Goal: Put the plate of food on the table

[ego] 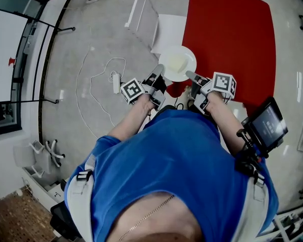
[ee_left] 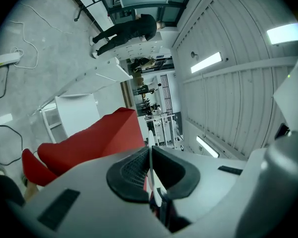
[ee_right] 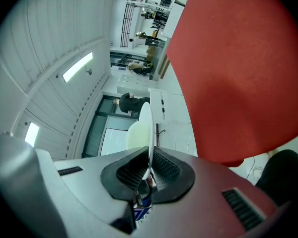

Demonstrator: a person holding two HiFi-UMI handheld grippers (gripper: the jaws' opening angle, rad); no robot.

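White round plate (ego: 178, 63) | thin rim clamped by left tool (ego: 160, 72), right tool (ego: 190, 76) | red table (ego: 232, 29)

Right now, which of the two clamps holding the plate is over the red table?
The right gripper, at the plate's right edge, with the red table beneath it; the left gripper grips the opposite edge over the grey floor.

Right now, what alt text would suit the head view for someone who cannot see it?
From above, a person in a blue shirt holds a white plate of pale food, the left gripper and right gripper each clamped on its rim, at the edge of a red table.
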